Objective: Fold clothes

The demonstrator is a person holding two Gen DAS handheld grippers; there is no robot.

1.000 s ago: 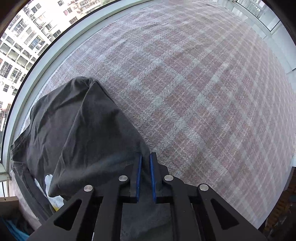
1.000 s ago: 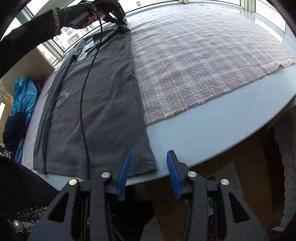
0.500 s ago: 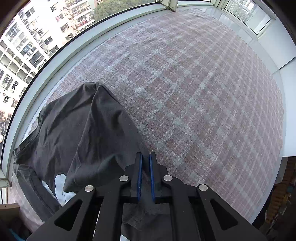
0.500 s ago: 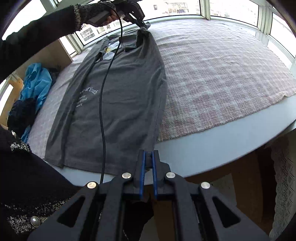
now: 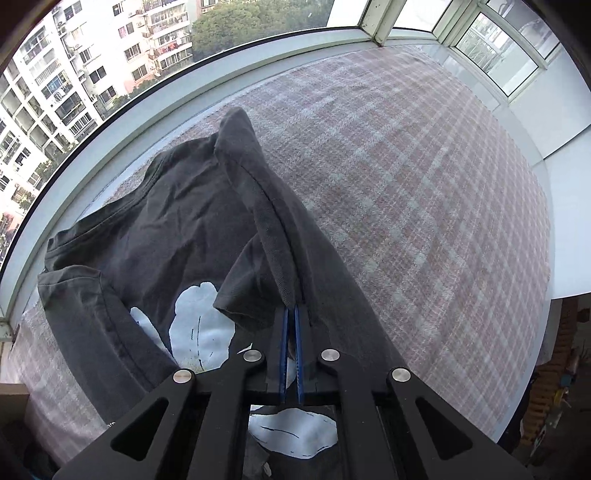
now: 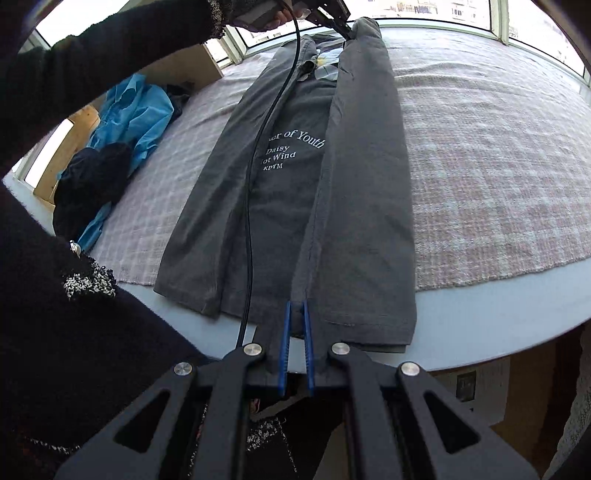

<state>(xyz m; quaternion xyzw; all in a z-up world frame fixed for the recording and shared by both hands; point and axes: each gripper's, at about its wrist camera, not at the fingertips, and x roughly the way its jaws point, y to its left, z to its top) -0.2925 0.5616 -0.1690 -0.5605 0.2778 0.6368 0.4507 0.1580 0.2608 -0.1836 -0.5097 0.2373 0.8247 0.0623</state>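
Left wrist view: the left gripper (image 5: 291,314) has its blue-padded fingers (image 5: 283,343) clenched on a raised fold of the dark grey cotton T-shirt (image 5: 155,236), near its shoulder end. The pinched cloth rises as a ridge from the fingertips toward the upper middle of the frame. The rest of the shirt spreads to the left and lower left, with a white flower print (image 5: 199,328) showing just left of the fingers and again at the bottom of the frame. The shirt lies on a pink and white checked woven cloth (image 5: 424,184) that fills the right half. A pale window ledge (image 5: 110,140) curves along the upper left, with apartment blocks (image 5: 55,74) outside.

Right wrist view: the right gripper (image 6: 296,310), at the lower middle, is clamped on the hem edge of the same T-shirt. From there the shirt's right side stands folded over as a long band running up the centre of the frame to the left gripper (image 6: 343,31) at the top, which grips the far end. White lettering (image 6: 291,151) shows on the flat part between the folded sides. A black cable (image 6: 255,206) trails down over the shirt from the upper hand (image 6: 273,14), whose dark knitted sleeve (image 6: 110,55) crosses the upper left. The hem end hangs over the bare pale blue-grey desk (image 6: 480,317) edge. At left, a bright blue garment (image 6: 133,110) and a dark one (image 6: 88,181) lie heaped on the checked cloth.
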